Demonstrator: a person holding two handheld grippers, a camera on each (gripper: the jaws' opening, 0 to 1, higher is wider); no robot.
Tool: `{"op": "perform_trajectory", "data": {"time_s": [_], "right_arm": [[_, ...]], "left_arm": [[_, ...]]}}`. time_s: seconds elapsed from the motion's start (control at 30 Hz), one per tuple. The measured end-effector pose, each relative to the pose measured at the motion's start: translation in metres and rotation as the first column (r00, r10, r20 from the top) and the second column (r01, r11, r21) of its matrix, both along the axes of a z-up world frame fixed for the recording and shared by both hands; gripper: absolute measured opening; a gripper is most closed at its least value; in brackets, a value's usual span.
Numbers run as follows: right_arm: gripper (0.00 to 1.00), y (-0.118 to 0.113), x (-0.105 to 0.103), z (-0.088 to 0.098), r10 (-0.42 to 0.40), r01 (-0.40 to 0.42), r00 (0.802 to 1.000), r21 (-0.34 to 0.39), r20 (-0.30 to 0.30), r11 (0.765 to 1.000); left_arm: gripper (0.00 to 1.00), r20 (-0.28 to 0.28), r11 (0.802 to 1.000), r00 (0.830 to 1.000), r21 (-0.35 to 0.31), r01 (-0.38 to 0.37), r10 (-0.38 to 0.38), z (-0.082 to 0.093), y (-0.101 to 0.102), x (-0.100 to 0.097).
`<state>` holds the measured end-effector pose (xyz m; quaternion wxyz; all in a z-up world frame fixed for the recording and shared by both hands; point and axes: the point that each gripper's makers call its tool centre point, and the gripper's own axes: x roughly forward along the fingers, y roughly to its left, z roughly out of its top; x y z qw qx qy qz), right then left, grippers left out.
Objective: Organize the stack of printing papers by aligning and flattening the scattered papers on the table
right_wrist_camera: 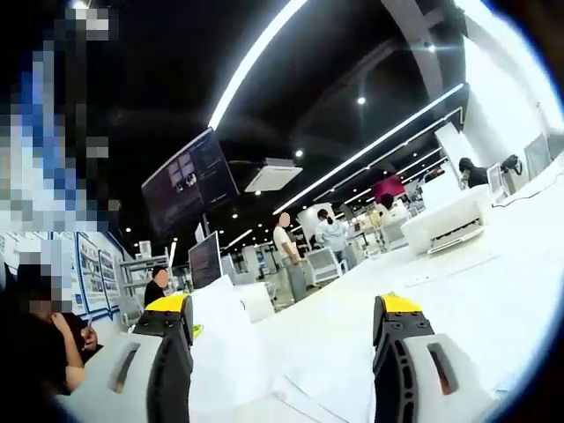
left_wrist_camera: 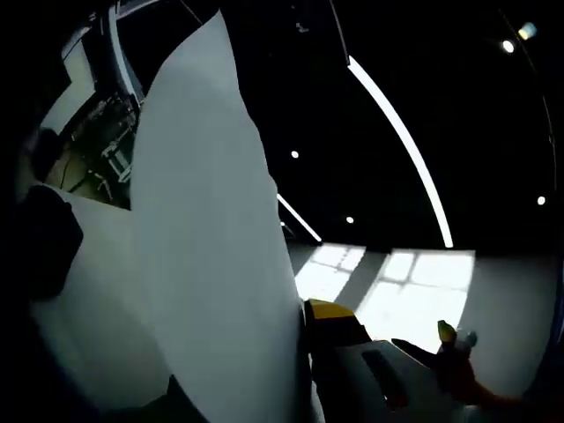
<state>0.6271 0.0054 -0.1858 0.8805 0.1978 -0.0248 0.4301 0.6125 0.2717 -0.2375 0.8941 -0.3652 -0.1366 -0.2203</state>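
Left gripper view shows a sheaf of papers (left_wrist_camera: 207, 238) lifted upright against the left gripper (left_wrist_camera: 308, 370), apparently clamped — the gathering step. Right gripper (right_wrist_camera: 286, 352) hangs released, loose sheets (right_wrist_camera: 326, 366) between its fingers — next, square the edges.

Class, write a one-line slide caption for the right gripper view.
Open right tongs frame loose printing papers on a white table.

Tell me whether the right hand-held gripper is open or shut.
Open. The right hand-held gripper has its jaws wide apart, with white table and loose paper visible between them.
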Motion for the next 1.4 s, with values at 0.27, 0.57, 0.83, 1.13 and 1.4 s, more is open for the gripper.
{"op": "perform_trajectory", "data": {"time_s": [0.27,0.57,0.83,1.13,1.4], "right_arm": [[0.9,-0.004,0.01,-0.012,-0.017,0.016,0.999,-0.006,-0.04,1.0],[0.9,-0.008,0.02,-0.028,-0.036,0.033,0.996,-0.039,-0.076,0.999],[0.9,-0.018,0.032,-0.045,-0.076,0.068,0.992,-0.082,-0.103,0.994],[0.9,-0.025,0.04,-0.062,-0.117,0.103,0.987,-0.12,-0.108,0.987],[0.9,-0.029,0.042,-0.077,-0.122,0.106,0.983,-0.124,-0.134,0.987]], "left_arm": [[0.07,-0.001,1.0,1.0,-0.003,0.001,-0.001,0.0,0.0,0.0],[0.07,-0.004,1.0,1.0,0.018,-0.003,0.003,-0.001,-0.004,-0.001],[0.07,-0.004,1.0,1.0,0.016,-0.004,0.004,-0.001,-0.002,-0.001],[0.08,-0.004,1.0,1.0,0.01,-0.004,0.004,-0.001,-0.002,-0.001],[0.08,-0.002,1.0,1.0,0.005,-0.002,0.002,0.0,-0.002,-0.002]]}}
